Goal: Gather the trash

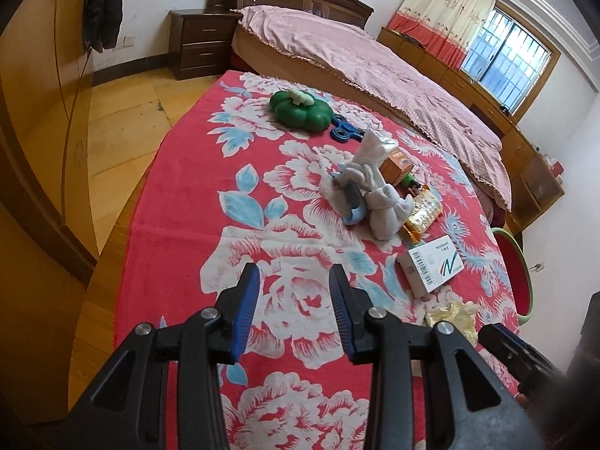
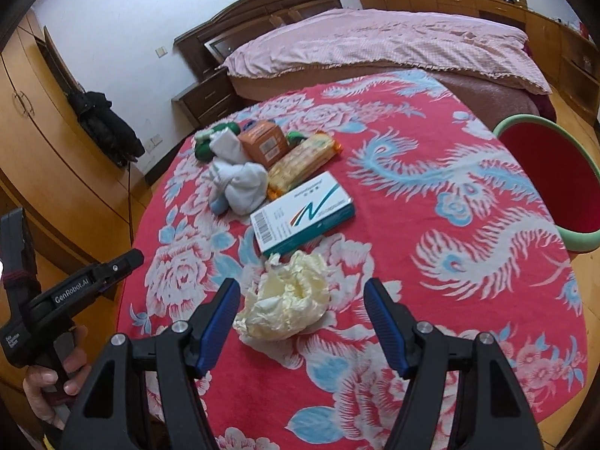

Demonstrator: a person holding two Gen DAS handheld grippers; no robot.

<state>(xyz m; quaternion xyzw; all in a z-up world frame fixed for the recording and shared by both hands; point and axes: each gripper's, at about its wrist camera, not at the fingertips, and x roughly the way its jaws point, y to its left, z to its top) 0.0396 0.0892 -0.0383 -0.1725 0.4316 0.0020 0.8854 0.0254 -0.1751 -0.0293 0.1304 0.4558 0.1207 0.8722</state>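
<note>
A crumpled pale yellow tissue point(image 2: 287, 303) lies on the red flowered tablecloth point(image 2: 431, 300), just ahead of my right gripper point(image 2: 302, 296), which is open and empty above it. Behind the tissue lie a white and teal box point(image 2: 302, 213), a golden snack wrapper point(image 2: 303, 159), an orange carton point(image 2: 264, 142) and grey socks point(image 2: 240, 180). My left gripper point(image 1: 294, 281) is open and empty over bare cloth point(image 1: 195, 195). From the left wrist view, the tissue point(image 1: 455, 317) shows at the lower right, with the box point(image 1: 431, 264), the wrapper point(image 1: 423, 213) and the socks point(image 1: 378, 191) further on.
A red basin with a green rim point(image 2: 547, 180) stands off the table's right edge. A green pumpkin toy point(image 1: 300, 107) and a blue spinner point(image 1: 347, 127) lie at the far end. A pink-covered bed point(image 1: 375, 63) is behind, wardrobes at the left. A hand holds the left gripper's handle point(image 2: 56, 300).
</note>
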